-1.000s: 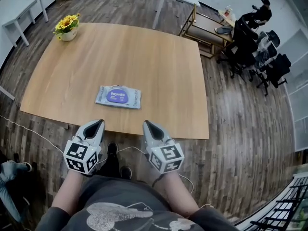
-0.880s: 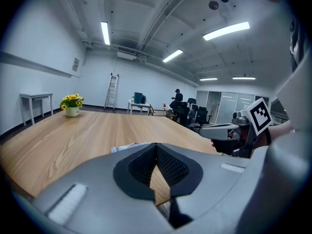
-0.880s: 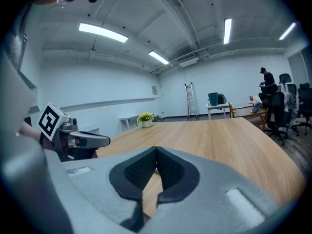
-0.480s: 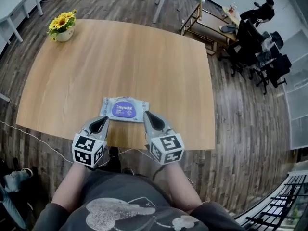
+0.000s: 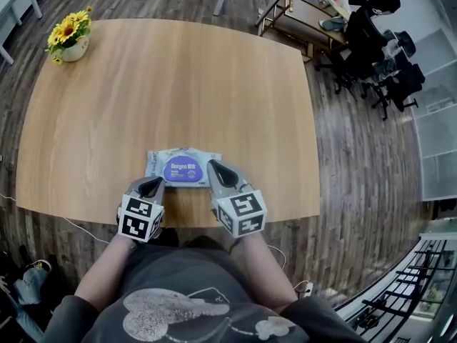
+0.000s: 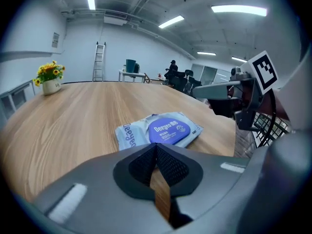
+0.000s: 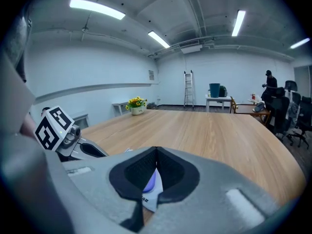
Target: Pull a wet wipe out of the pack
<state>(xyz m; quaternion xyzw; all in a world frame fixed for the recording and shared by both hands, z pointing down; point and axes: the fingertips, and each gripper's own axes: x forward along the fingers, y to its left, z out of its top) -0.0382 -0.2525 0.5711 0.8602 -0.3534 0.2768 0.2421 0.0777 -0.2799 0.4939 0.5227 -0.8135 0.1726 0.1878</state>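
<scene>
In the head view, the wet wipe pack [image 5: 182,168] lies flat near the table's [image 5: 178,84] near edge, label up, so its flap can be reached from above. The left gripper [image 5: 151,185] sits at the pack's near left corner and the right gripper [image 5: 213,168] over its right part.

In the left gripper view, the jaws are pressed together and empty, probably to pin the pack down.

In the right gripper view, the jaws are likewise together and empty, with the pack just beneath the tips.
</scene>
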